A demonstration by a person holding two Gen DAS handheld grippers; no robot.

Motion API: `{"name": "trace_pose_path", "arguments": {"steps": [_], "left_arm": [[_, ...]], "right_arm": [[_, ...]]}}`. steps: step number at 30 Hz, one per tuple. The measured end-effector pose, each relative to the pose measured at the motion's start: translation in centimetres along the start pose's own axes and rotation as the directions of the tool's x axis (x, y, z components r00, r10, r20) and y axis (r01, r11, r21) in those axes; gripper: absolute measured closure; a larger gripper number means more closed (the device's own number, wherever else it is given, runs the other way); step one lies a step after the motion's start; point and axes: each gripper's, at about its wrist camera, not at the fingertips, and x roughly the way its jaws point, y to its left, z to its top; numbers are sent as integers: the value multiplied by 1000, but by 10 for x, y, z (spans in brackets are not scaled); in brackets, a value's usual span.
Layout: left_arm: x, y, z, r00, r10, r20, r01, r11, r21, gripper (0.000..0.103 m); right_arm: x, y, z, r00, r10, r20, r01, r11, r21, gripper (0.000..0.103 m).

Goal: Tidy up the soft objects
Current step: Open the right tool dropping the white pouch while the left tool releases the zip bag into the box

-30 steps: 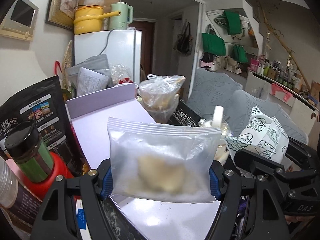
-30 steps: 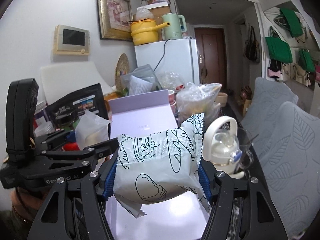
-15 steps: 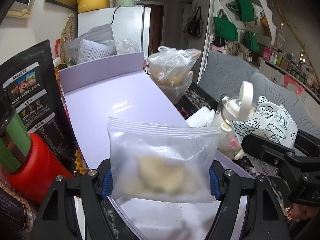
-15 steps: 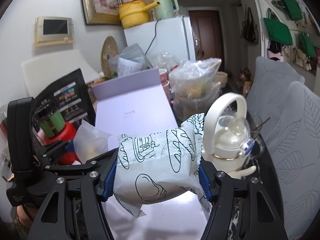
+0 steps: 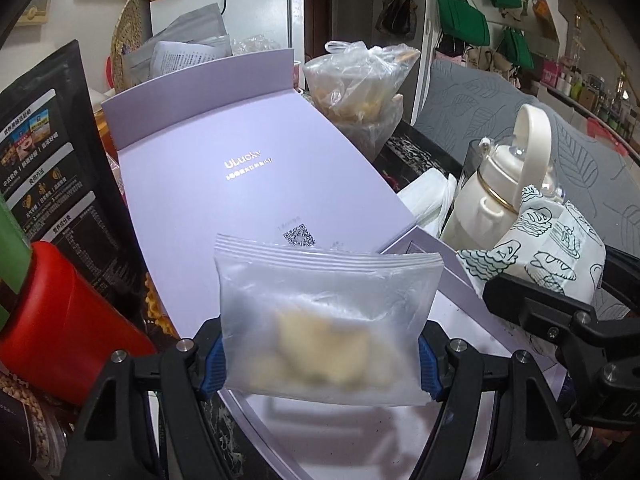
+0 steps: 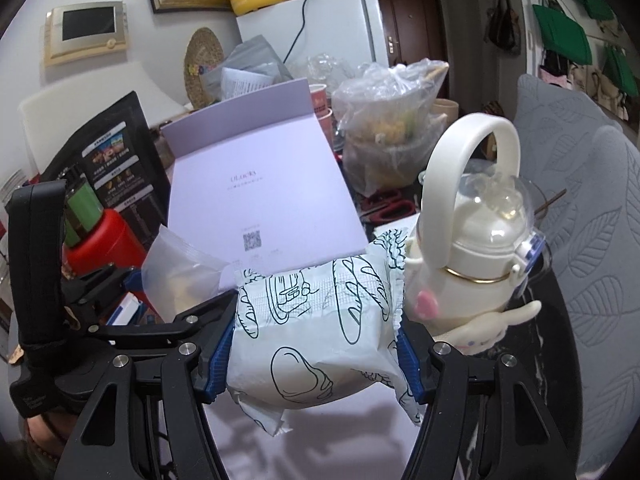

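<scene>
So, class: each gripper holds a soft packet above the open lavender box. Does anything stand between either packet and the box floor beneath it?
Nothing visible does. The zip bag in the left gripper and the bread-print packet in the right gripper both hang over bare floor of the lavender box. The white bottle stands off to the side.

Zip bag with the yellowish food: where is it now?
The zip bag is clamped between the left gripper fingers, above the near end of the lavender box; the right wrist view shows it left of the bread-print packet.

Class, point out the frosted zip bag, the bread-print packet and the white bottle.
frosted zip bag [image 5: 324, 320], left wrist view, its front face.
bread-print packet [image 6: 316, 328], right wrist view, its front.
white bottle [image 6: 484, 256], right wrist view, its lid.
</scene>
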Motion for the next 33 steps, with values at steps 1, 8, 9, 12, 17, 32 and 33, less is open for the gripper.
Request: {"name": "trace_pose_path", "arguments": {"steps": [1,8,9,12,17,32,33], "left_arm": [[1,-1,0,1000,4,-4,-4,1000,3,30],[4,-1,-2,1000,6,-26,-7,1000,-2,30],[4,-1,-2,1000,8,-25,-8,1000,-1,30],[6,0,-1,999,-2,-40,2,1000,-9,29],[9,1,1,998,0,-59,-2,1000,-31,21],[5,0,2,996,52,-77,-54,998,-25,20],[4,0,2,996,50,-74,-51,998,-23,20]], "right_arm": [[2,0,-1,1000,-2,-7,2,1000,0,36],[6,0,-2,1000,-7,-27,7,1000,5,35],[6,0,-2,999,-16,-29,16,1000,3,35],[7,-1,-2,999,-23,-33,24,1000,7,34],[6,-4,-2,999,-33,-33,34,999,20,30],[-7,2,1,999,-45,-4,45,999,11,28],[-9,2,1,999,-44,-2,44,999,10,28]]}}
